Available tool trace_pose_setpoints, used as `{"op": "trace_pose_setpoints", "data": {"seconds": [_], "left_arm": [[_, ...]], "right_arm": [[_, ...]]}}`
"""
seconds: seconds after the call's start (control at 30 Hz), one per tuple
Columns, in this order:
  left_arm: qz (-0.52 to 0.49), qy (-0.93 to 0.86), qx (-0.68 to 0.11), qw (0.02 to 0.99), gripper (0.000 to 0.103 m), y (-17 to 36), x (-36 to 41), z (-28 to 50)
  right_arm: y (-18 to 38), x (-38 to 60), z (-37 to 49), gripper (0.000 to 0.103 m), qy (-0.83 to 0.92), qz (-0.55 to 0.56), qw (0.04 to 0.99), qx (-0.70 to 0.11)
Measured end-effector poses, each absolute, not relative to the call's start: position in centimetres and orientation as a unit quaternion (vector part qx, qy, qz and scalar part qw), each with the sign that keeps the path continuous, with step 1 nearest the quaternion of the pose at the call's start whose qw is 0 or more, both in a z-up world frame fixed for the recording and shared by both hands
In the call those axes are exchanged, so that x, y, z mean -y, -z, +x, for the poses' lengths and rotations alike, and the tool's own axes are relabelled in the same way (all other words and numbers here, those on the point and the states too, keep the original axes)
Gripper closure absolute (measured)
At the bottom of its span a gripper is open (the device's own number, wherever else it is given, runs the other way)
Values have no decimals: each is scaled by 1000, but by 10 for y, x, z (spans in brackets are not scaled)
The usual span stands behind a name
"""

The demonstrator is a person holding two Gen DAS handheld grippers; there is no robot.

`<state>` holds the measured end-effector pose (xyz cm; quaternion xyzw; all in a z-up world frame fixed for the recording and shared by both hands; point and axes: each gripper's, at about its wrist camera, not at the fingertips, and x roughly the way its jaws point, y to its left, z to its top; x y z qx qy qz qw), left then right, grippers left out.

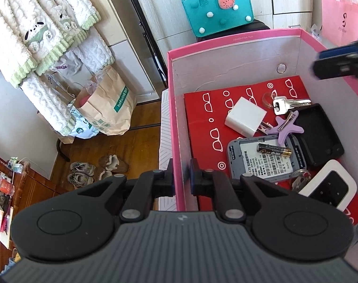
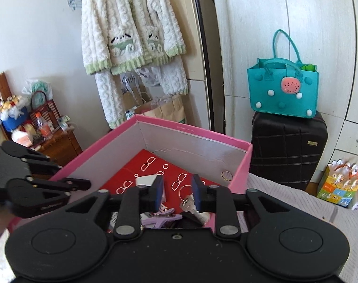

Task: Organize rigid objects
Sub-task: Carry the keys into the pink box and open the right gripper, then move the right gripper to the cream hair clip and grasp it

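A pink box (image 1: 233, 40) with white inner walls and a red patterned floor holds small items. Among them are a white charger cube (image 1: 245, 116), a silver key (image 1: 287, 105), a purple starfish clip (image 1: 288, 127), a battery (image 1: 274, 149) lying on a grey open-backed device (image 1: 261, 167), a black cover (image 1: 318, 134) and a white device (image 1: 329, 188). My left gripper (image 1: 181, 179) straddles the box's left wall and is shut on it. My right gripper (image 2: 177, 189) hovers over the box's near side, open, with nothing between its fingers. The key (image 2: 188, 204) shows below the gap.
The box rests on a pale striped bed cover (image 2: 285, 200). Behind it a teal bag (image 2: 282, 89) sits on a black suitcase (image 2: 287, 151). A fleece garment (image 2: 129, 30) hangs on the wall above paper bags (image 1: 108, 108). Shoes (image 1: 96, 169) lie on the wooden floor.
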<state>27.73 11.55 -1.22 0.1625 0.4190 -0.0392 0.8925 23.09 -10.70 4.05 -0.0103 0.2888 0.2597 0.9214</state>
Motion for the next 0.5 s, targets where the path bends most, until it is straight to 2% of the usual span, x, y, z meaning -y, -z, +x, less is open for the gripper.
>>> {"op": "trace_pose_setpoints", "data": {"seconds": [0.17, 0.37, 0.5], "left_arm": [[175, 35, -419, 890, 92, 13, -111, 278], [180, 36, -418, 890, 92, 14, -110, 276], [182, 37, -418, 889, 92, 14, -110, 276]], "right_arm": [[-45, 145, 200, 47, -263, 28, 930, -253], [-31, 185, 174, 34, -226, 18, 949, -221], [-17, 201, 167, 34, -188, -27, 956, -225]]}}
